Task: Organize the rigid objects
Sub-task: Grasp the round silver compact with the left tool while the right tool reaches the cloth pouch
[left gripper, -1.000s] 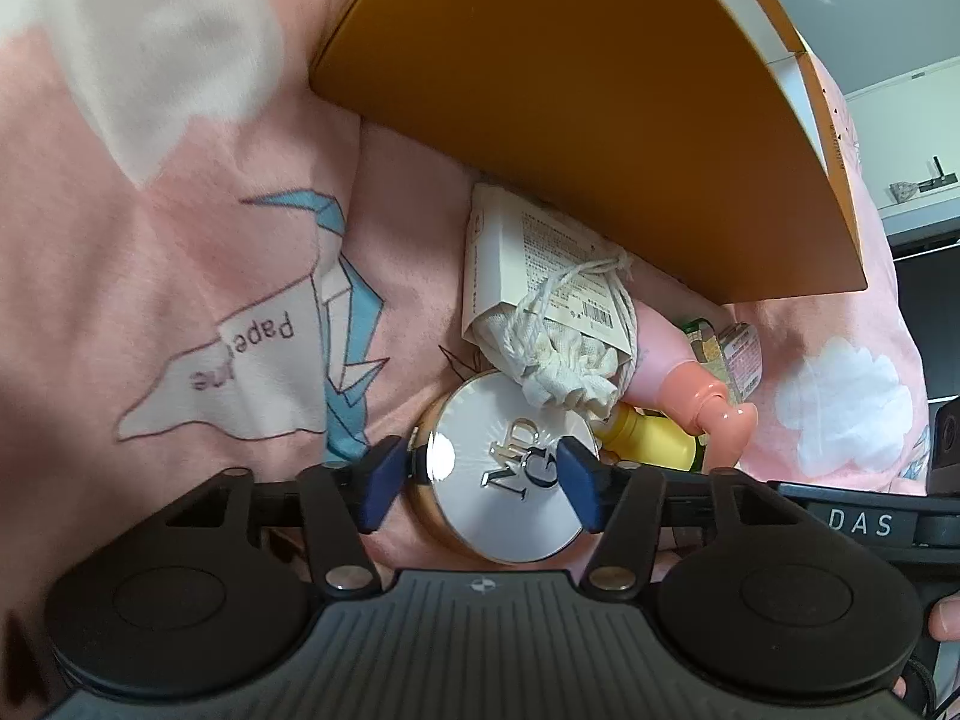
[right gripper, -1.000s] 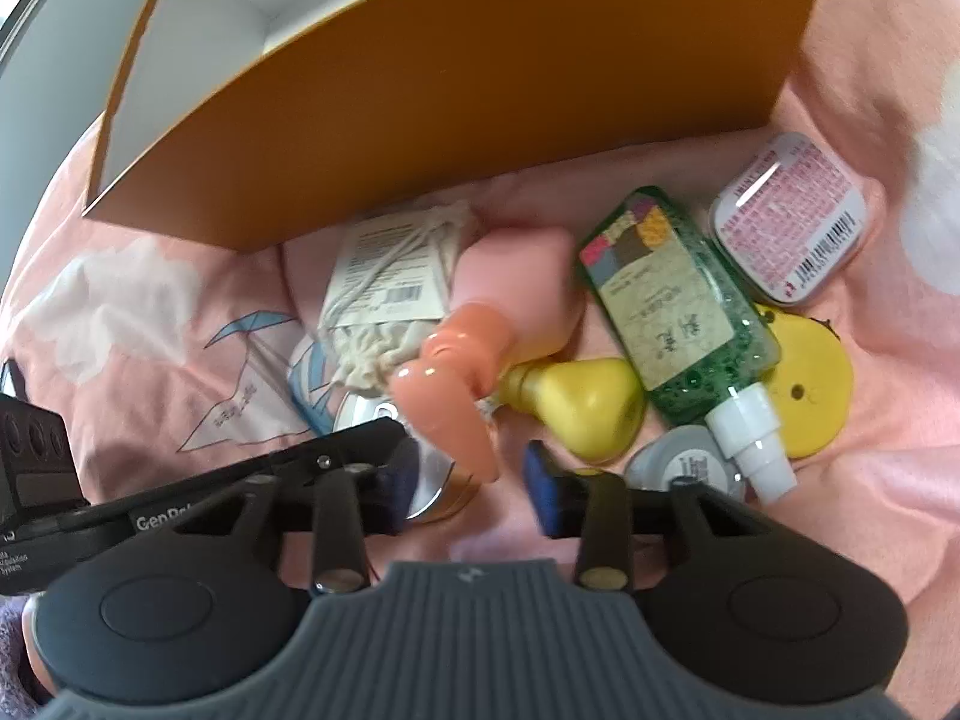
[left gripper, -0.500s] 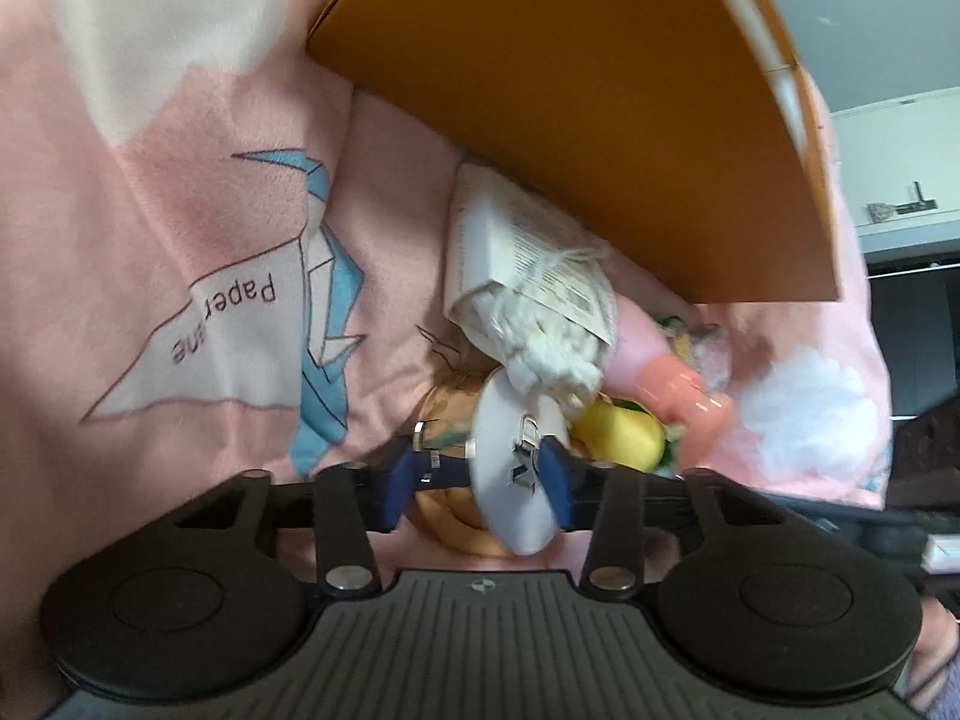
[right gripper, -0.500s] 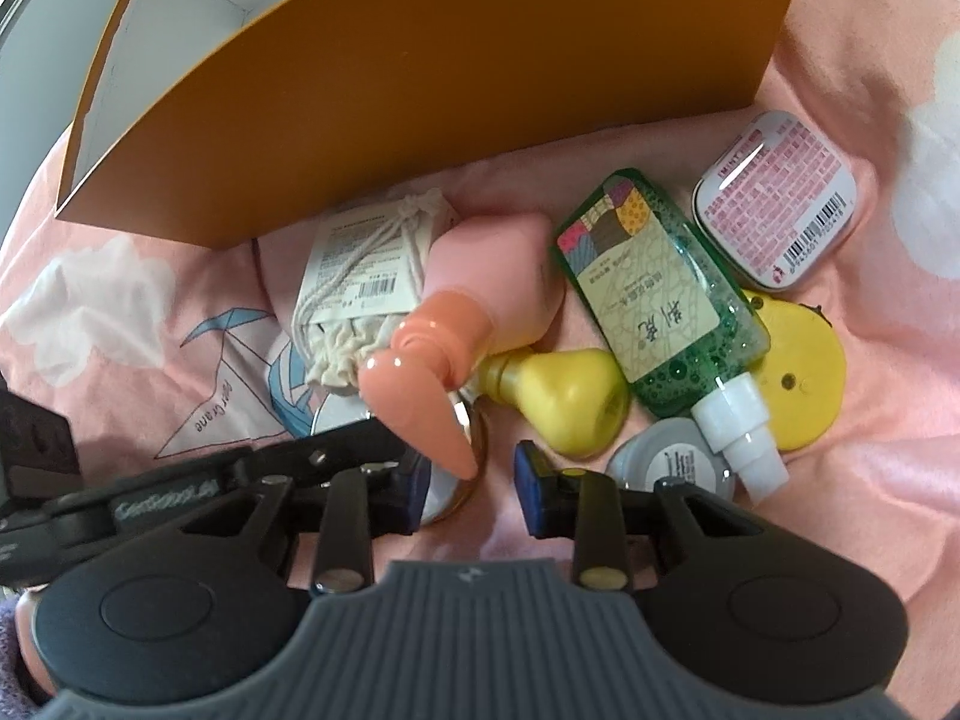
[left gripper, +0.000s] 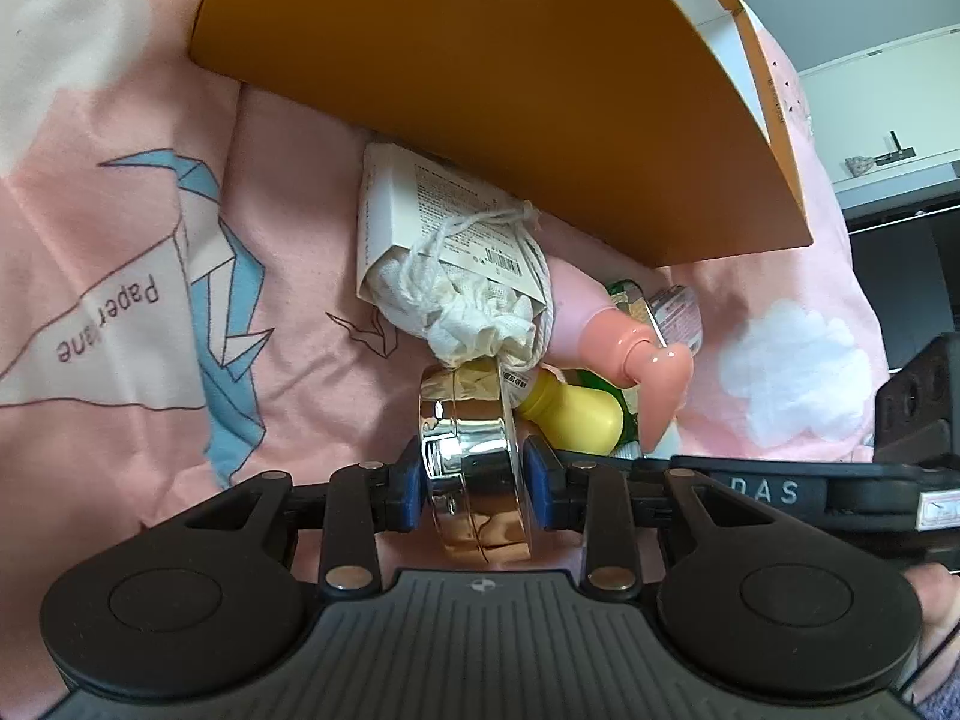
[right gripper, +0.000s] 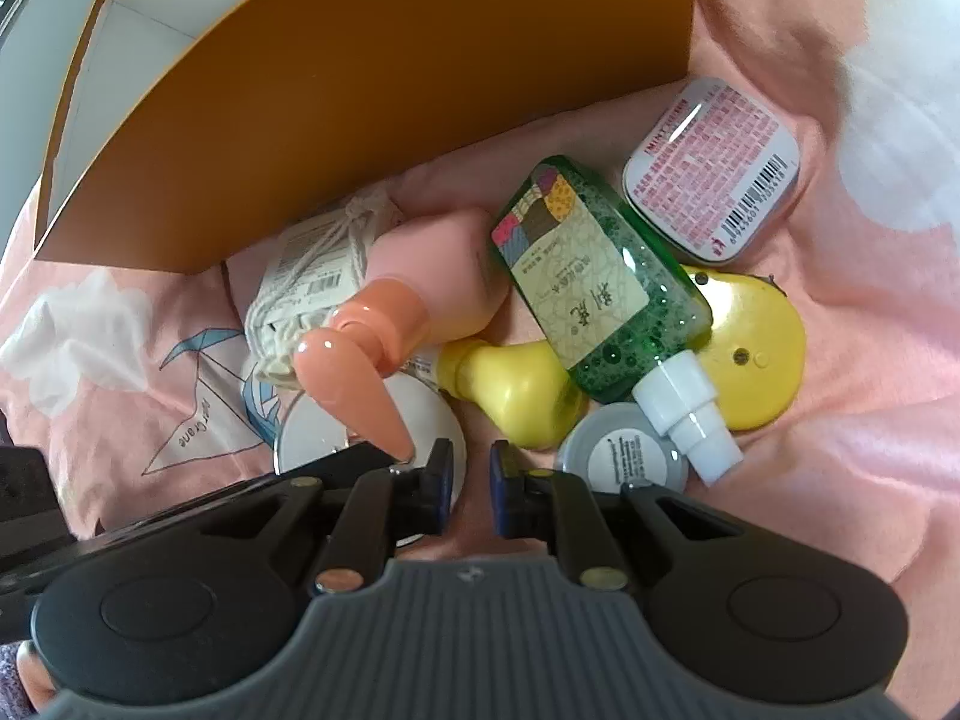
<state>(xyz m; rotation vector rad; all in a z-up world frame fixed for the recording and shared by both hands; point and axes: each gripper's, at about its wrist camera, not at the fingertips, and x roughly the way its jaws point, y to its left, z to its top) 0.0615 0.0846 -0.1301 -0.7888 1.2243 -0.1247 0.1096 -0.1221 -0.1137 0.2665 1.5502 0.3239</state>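
Tilted up on edge since 1 second ago, the round gold metal compact [left gripper: 474, 456] is now clamped between the left tongs [left gripper: 474, 477], near the orange cardboard box [left gripper: 510, 90]. Right tongs [right gripper: 468, 477] hang nearly closed, gripping nothing, beside the yellow plastic bottle [right gripper: 516, 390].

Left tool [left gripper: 474, 483], right tool [right gripper: 465, 474]: black linkages, blue pads, silver rivets, ribbed grey housing, round black caps.
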